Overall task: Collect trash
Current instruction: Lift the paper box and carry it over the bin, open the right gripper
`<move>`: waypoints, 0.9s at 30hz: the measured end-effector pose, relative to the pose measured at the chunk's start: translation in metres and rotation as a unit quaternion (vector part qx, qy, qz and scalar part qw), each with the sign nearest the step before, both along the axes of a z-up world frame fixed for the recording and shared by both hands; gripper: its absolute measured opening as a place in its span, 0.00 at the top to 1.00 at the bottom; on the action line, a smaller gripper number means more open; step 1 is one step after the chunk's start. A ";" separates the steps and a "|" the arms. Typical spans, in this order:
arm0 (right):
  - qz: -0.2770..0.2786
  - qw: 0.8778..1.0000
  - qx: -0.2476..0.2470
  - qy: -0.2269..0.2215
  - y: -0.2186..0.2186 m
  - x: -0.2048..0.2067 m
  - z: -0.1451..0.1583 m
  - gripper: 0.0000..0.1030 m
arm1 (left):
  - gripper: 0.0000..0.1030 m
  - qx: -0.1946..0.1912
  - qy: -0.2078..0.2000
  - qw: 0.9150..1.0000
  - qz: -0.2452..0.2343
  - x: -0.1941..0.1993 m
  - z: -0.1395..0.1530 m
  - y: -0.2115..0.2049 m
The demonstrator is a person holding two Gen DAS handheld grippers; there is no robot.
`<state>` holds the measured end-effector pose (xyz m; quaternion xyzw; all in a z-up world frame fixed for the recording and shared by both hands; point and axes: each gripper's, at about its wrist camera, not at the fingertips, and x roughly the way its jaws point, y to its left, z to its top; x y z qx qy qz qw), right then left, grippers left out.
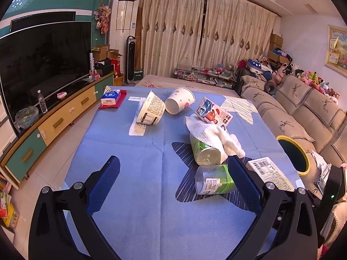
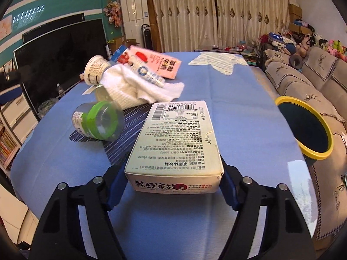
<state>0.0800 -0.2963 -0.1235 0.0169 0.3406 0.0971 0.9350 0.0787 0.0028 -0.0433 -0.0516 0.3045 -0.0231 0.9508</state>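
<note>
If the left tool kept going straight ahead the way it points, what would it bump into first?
Probably nothing at once: the left tool stands open over bare blue cloth. Its right finger sits beside the lying green-labelled bottle, so that might get nudged first. Depth is hard to judge.

A blue cloth (image 1: 130, 151) covers the tabletop. On it lie a tissue pack (image 1: 111, 98) at ten o'clock, two tipped paper cups (image 1: 151, 109) at twelve, a carton (image 1: 213, 113), a paper towel (image 1: 214, 137), two green cans (image 1: 213, 179) at center, and a flat box (image 2: 175, 138) at four.
</note>
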 end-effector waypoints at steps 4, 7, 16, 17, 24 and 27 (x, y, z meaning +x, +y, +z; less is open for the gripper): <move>-0.013 1.000 0.006 -0.014 -0.016 -0.003 0.009 0.34 | 0.05 0.004 0.004 1.000 -0.007 0.003 -0.003 -0.008; -0.020 1.000 0.016 -0.019 -0.027 -0.004 0.013 0.34 | 0.05 0.008 0.006 1.000 -0.012 0.004 -0.003 -0.015; -0.018 0.998 0.049 -0.040 -0.049 -0.008 0.032 0.34 | 0.05 0.016 0.013 0.999 -0.025 0.010 -0.006 -0.033; -0.020 0.998 0.050 -0.042 -0.051 -0.007 0.034 0.34 | 0.05 0.017 0.014 0.999 -0.026 0.011 -0.007 -0.035; -0.067 0.995 0.047 -0.060 -0.084 0.003 0.043 0.34 | 0.05 0.023 0.023 0.999 -0.037 0.017 -0.013 -0.046; -0.103 0.992 0.045 -0.060 -0.113 0.015 0.043 0.34 | 0.05 0.026 0.028 0.998 -0.039 0.021 -0.016 -0.050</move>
